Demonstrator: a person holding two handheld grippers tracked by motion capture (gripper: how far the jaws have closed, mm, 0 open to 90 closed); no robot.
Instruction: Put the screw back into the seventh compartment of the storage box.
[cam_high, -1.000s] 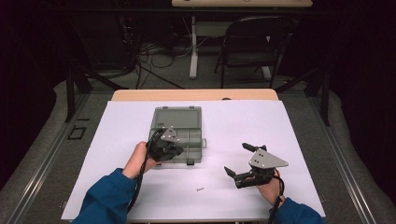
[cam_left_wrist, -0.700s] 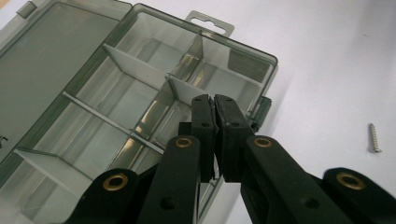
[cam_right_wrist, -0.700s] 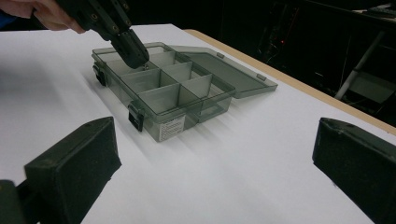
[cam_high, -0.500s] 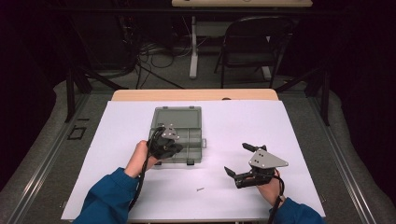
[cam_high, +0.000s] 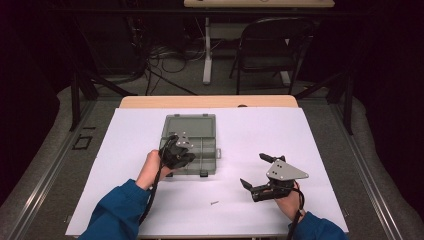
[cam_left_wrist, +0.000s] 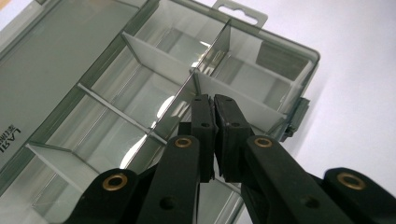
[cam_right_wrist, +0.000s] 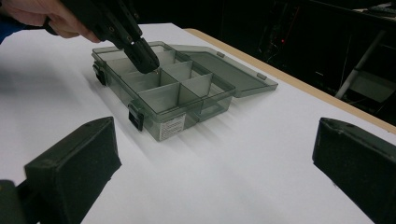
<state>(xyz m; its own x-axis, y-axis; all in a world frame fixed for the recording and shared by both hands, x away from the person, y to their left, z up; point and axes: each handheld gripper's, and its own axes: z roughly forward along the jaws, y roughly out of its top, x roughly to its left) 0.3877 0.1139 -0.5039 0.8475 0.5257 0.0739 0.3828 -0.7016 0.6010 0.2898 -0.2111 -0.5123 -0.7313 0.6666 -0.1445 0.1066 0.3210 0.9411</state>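
The open plastic box (cam_high: 192, 140) sits mid-tabletop. The left tool (cam_left_wrist: 214, 100), pressed together, pokes down over the dividers (cam_left_wrist: 154, 58) in its near half, pinching nothing I can make out. The right tool (cam_high: 256, 172), spread wide, sits well off to the box's right, so left is nearer.
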